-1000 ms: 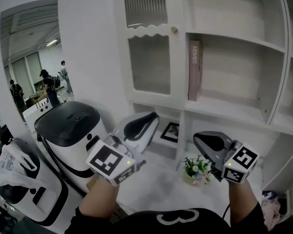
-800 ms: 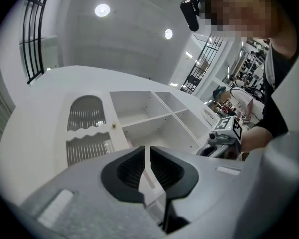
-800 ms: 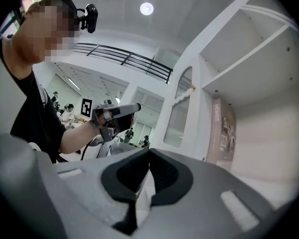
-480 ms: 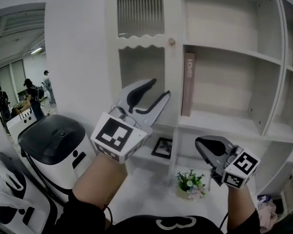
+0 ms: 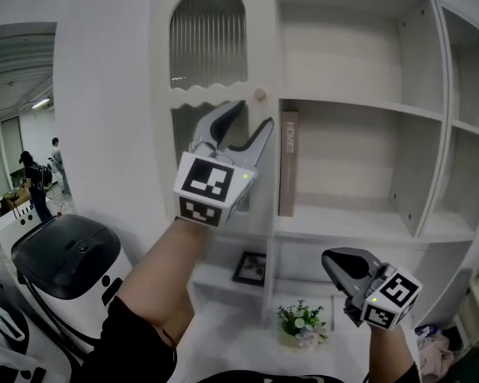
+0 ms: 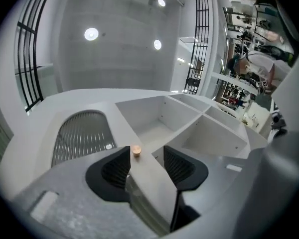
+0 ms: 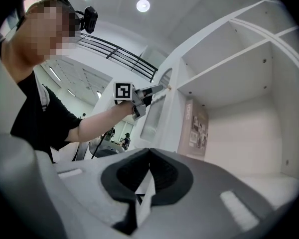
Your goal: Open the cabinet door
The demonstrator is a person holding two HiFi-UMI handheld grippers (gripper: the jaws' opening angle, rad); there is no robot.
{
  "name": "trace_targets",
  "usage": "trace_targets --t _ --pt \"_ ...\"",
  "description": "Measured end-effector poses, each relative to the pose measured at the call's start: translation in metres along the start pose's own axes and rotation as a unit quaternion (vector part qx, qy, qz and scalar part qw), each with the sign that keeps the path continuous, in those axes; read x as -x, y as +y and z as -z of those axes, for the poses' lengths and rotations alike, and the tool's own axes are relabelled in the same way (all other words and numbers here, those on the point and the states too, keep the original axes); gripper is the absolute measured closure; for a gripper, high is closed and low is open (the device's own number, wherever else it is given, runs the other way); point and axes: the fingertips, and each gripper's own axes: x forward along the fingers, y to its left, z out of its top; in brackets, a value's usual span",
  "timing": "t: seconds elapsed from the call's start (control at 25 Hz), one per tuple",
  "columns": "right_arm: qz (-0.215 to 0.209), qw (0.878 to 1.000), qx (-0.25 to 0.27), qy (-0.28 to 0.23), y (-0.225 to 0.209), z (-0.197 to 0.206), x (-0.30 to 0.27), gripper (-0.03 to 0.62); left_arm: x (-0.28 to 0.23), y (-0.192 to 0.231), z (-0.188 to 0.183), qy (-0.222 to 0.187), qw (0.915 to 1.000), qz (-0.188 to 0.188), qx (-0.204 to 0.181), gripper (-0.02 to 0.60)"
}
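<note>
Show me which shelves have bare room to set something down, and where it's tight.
The top shelf is bare across. The middle shelf is free from the book right to the divider. Crowded: around the door knob, where the left tongs have just been opening, gripping nothing, and down low by the picture frame and flower pot.

The left gripper (image 5: 254, 114) is climbing away from the black-lidded white appliance (image 5: 64, 262), up to the cabinet door (image 5: 207, 46), and rolling a little at the wrist. Its jaws, pressed together a second ago, have just been opening and are now standing wide apart. In the left gripper view the door's free edge is showing between them, with the small round knob (image 5: 260, 94) just past their tips. The person's head is tipping up, so the right gripper (image 5: 335, 258) is sliding lower in the head view.
</note>
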Motion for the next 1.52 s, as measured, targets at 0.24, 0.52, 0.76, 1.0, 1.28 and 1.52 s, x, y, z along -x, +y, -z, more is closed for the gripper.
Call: trace_targets --t 0.24,0.52,0.76,1.0,1.28,1.52 --pt "0.024 1.000 -0.007 0.016 -0.008 0.011 0.013 0.591 -0.037 0.017 0.006 0.007 1.0000 -0.007 -0.002 0.399" --pt "0.029 0.999 -0.015 0.029 -0.012 0.025 0.018 0.591 -0.055 0.023 0.011 0.019 0.9995 -0.016 -0.018 0.483" --pt "0.031 0.999 -0.022 0.034 -0.012 0.031 0.016 0.591 -0.054 0.020 0.012 0.011 0.9997 -0.001 -0.023 0.506" --pt "0.026 0.998 -0.014 0.046 -0.005 0.029 0.013 0.591 -0.054 0.022 0.011 0.007 0.9998 0.018 -0.005 0.503" --pt "0.000 0.998 0.009 0.058 0.005 0.015 0.018 0.591 -0.046 0.022 0.008 0.019 0.9995 0.024 0.010 0.505" --pt "-0.027 0.998 0.011 0.049 0.005 -0.003 0.024 0.591 -0.038 0.020 -0.001 0.028 0.9986 0.021 0.041 0.505"
